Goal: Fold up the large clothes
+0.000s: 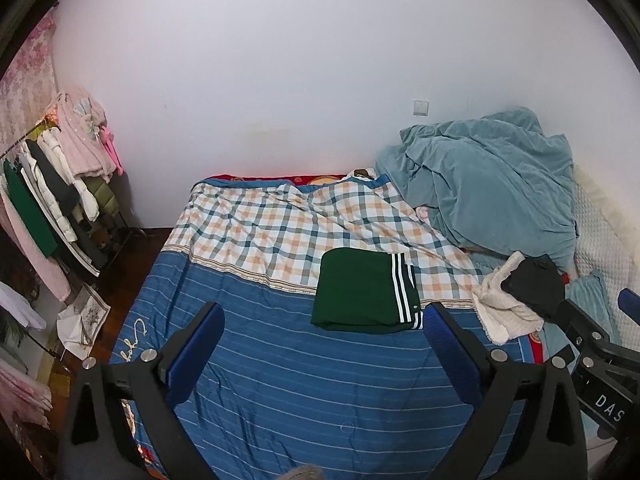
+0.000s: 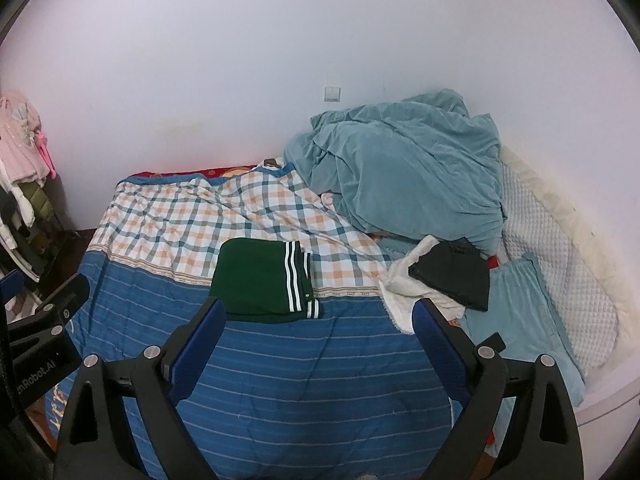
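Note:
A dark green garment (image 1: 360, 290) with white stripes lies folded in a neat rectangle on the bed; it also shows in the right wrist view (image 2: 256, 280). My left gripper (image 1: 322, 314) is open and empty, held above the blue striped cover just in front of the garment. My right gripper (image 2: 318, 308) is open and empty, above the cover with the garment ahead to the left. A black-and-cream garment (image 1: 520, 296) lies crumpled to the right; it also shows in the right wrist view (image 2: 444, 276).
The bed has a blue striped and checked cover (image 1: 280, 380). A teal blanket (image 2: 408, 168) is heaped at the back right, beside a teal pillow (image 2: 516, 312). A clothes rack (image 1: 52, 192) stands left of the bed against the white wall.

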The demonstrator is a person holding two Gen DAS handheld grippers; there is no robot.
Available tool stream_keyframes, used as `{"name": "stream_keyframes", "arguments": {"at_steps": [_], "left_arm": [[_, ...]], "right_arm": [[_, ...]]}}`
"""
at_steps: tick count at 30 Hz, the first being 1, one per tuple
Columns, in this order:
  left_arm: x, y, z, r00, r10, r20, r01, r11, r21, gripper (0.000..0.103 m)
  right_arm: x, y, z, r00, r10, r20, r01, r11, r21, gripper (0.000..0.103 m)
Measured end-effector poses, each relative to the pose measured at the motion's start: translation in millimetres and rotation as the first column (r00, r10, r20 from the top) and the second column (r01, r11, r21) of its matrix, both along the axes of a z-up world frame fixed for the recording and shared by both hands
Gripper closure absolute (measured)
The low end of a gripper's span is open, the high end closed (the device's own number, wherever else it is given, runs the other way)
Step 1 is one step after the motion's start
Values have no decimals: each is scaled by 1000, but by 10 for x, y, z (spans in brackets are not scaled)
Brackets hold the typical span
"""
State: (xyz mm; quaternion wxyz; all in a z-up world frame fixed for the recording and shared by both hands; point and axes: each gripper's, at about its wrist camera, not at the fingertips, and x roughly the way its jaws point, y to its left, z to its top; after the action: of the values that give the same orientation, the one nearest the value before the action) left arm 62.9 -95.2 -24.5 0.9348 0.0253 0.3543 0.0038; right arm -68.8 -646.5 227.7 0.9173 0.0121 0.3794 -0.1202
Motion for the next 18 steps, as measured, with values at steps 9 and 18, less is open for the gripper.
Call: {"name": "stream_keyframes", "arguments": {"at_steps": [9,18], "left_arm": [[-119,-10,39,1000,7,7,-7,1000,10,1],[-156,-14,44,1000,3,6,-3,1000,10,1]], "right_arm": [[-19,-41,39,1000,28,13,-28,1000,6,6],[-26,-59,70,998,49,24,-50,999,14,5]]}}
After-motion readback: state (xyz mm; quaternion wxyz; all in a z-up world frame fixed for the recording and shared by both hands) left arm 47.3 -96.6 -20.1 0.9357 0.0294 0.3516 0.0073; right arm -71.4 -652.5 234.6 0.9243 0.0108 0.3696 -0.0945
